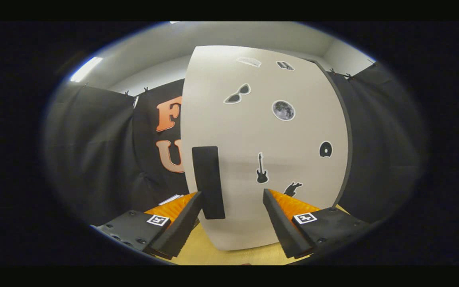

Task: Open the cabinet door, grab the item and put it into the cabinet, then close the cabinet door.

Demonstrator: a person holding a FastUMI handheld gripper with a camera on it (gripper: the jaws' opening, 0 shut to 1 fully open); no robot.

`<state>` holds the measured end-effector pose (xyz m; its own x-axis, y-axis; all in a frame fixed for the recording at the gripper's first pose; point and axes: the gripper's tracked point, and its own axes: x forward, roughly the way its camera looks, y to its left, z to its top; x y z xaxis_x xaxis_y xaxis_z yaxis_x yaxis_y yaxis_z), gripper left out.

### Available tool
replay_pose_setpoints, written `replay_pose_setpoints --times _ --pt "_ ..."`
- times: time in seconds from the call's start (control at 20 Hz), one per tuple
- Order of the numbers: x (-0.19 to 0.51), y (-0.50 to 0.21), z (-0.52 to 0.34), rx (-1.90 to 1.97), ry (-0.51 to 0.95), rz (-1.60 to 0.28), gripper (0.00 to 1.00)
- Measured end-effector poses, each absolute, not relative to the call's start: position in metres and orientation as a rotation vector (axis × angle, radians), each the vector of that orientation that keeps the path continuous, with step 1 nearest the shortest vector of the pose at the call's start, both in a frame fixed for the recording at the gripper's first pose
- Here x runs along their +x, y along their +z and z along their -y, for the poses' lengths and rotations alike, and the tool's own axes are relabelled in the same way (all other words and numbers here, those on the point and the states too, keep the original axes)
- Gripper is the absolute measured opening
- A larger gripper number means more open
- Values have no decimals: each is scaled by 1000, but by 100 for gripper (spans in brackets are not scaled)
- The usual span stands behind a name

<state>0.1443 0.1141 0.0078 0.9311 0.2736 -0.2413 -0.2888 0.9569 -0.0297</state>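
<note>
A white cabinet [261,131] stands upright right in front of me, its door covered with small dark stickers such as sunglasses, a moon and a guitar. A black upright handle [208,181] sits at the door's left side, low down. My gripper [233,195] is open, fingers wide apart. The left finger [181,225] lies just beside the handle's lower end and the right finger [281,223] is well to the right of it. Nothing is pressed between them. I cannot tell if the door is shut or slightly ajar.
A yellowish wooden tabletop [213,253] runs under the cabinet and the fingers. Black cloth walls [94,159] hang left and right of the cabinet. A small white object [171,198] peeks out on the table behind the left finger.
</note>
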Motion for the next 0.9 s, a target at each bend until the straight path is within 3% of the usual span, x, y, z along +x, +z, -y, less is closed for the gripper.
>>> replay_pose_setpoints --times 0.55,0.9 --pt "207 -11 -142 -61 272 -249 95" --pt "183 -1 -136 -76 254 -222 95"
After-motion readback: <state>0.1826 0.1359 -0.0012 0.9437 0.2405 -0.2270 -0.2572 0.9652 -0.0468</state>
